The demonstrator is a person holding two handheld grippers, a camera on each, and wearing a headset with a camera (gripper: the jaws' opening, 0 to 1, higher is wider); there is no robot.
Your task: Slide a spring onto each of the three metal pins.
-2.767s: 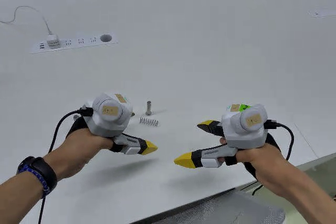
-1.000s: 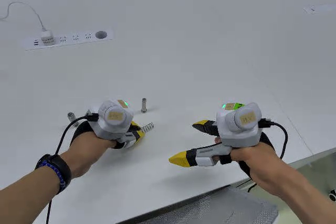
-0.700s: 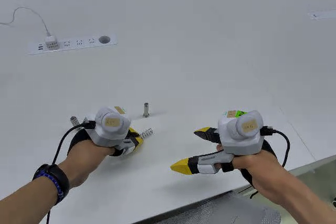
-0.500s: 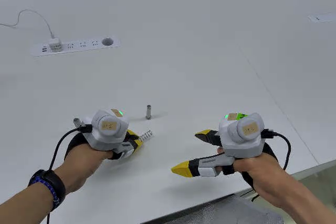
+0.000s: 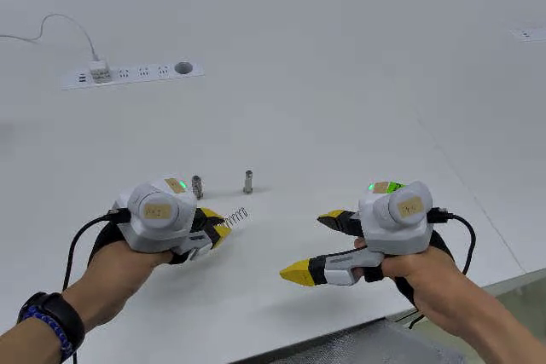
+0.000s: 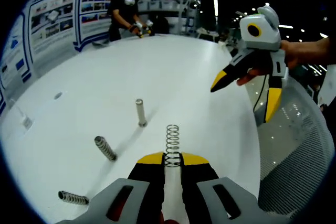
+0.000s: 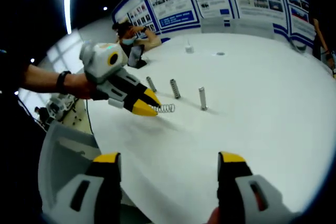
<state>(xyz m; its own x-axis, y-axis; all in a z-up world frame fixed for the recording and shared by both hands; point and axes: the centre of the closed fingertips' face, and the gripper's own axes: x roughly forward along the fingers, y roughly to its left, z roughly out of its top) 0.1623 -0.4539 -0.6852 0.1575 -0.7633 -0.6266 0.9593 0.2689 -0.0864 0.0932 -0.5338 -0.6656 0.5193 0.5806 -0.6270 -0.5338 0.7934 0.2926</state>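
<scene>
The spring (image 6: pixel 171 139) is pinched at one end between the yellow tips of the left hand-held gripper (image 6: pixel 170 158), which is clenched on it. The rest of the coil sticks out forward past the tips, just above the white bench (image 5: pixel 341 108). In the head view the spring (image 5: pixel 236 215) points up and to the right from the left hand-held gripper (image 5: pixel 217 230), towards the bare pin (image 5: pixel 248 181), which stands upright on the bench a little beyond the free end of the coil, not touching it.

Beside the bare pin, on its left in the head view, stands a second pin (image 5: pixel 197 186) that already carries a spring around its shaft. The left gripper view shows the bare pin (image 6: pixel 139 113), the second pin (image 6: pixel 105 148) and, further off to the side, a third pin (image 6: pixel 73 198) also wrapped in a coil. In the right gripper view the three stand in a row.

The right hand-held gripper (image 5: pixel 311 245) is held well apart to the right, its jaws spread wide and gripping nothing, its tips pointing left above the bench.

A power strip (image 5: pixel 132 72) with a plugged-in white cable lies near the far left of the bench.
</scene>
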